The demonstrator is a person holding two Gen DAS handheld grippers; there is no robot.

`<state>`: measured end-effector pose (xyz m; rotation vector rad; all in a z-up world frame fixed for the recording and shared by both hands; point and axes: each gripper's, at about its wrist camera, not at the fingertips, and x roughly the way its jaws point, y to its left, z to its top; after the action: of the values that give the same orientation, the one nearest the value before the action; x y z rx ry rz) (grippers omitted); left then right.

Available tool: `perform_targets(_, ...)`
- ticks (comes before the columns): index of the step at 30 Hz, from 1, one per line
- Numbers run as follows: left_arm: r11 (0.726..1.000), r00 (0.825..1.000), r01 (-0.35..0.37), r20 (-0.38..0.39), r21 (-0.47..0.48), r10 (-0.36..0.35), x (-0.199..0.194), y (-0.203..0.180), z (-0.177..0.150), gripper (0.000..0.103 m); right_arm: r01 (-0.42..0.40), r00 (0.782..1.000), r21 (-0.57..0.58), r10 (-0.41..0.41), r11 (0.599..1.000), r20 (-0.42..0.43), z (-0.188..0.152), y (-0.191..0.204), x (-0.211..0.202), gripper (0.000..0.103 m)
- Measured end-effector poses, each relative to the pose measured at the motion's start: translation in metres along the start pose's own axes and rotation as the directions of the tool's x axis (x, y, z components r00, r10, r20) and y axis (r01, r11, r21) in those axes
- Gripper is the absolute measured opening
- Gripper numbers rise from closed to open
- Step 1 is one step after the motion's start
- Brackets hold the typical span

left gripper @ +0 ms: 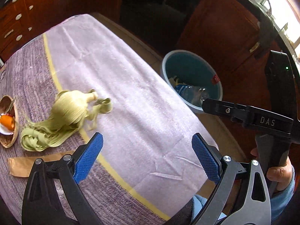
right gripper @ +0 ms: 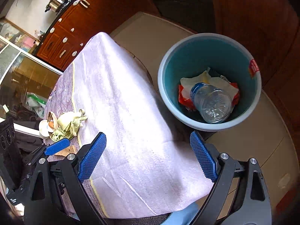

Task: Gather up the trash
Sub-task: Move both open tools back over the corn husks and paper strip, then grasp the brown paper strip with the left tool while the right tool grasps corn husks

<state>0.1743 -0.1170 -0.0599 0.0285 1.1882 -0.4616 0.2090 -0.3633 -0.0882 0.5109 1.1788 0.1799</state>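
Note:
A blue bin (right gripper: 210,43) stands on the floor right of the table; a clear plastic bottle (right gripper: 211,103) and crumpled wrappers (right gripper: 215,80) lie in it. The bin also shows in the left wrist view (left gripper: 193,69). A pile of green peelings (left gripper: 65,112) lies on the table's left, small in the right wrist view (right gripper: 69,123). My left gripper (left gripper: 148,157) is open and empty above the white cloth. My right gripper (right gripper: 148,155) is open and empty at the table's near edge, beside the bin. One right finger (left gripper: 221,108) shows near the bin's rim.
A white cloth (left gripper: 121,86) covers the table's right part. Eggshell halves and an orange scrap (left gripper: 7,121) sit at the left edge, with a brown paper strip (left gripper: 33,164) in front. Dark wooden cabinets (left gripper: 221,28) stand behind the bin.

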Motion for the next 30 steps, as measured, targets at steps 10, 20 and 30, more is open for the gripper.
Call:
perform_targets(10, 0.974, 0.999, -0.003, 0.041, -0.227, 0.012, -0.036, 0.094, -0.058, 0.096, -0.026, 0.997, -0.130, 0.016, 0.991, -0.076, -0.016, 0.070, 0.027, 0.090)
perform_targets(20, 0.891, 0.998, -0.045, 0.022, -0.451, 0.062, -0.049, 0.184, -0.109, 0.096, -0.056, 0.987, -0.183, 0.027, 0.982, -0.157, -0.031, 0.110, 0.060, 0.090)
perform_targets(30, 0.863, 0.994, -0.016, 0.085, -0.506, 0.068, -0.044, 0.207, -0.081, 0.097, -0.051, 0.983, -0.186, 0.016, 0.981, -0.184, -0.030, 0.115, 0.072, 0.090)
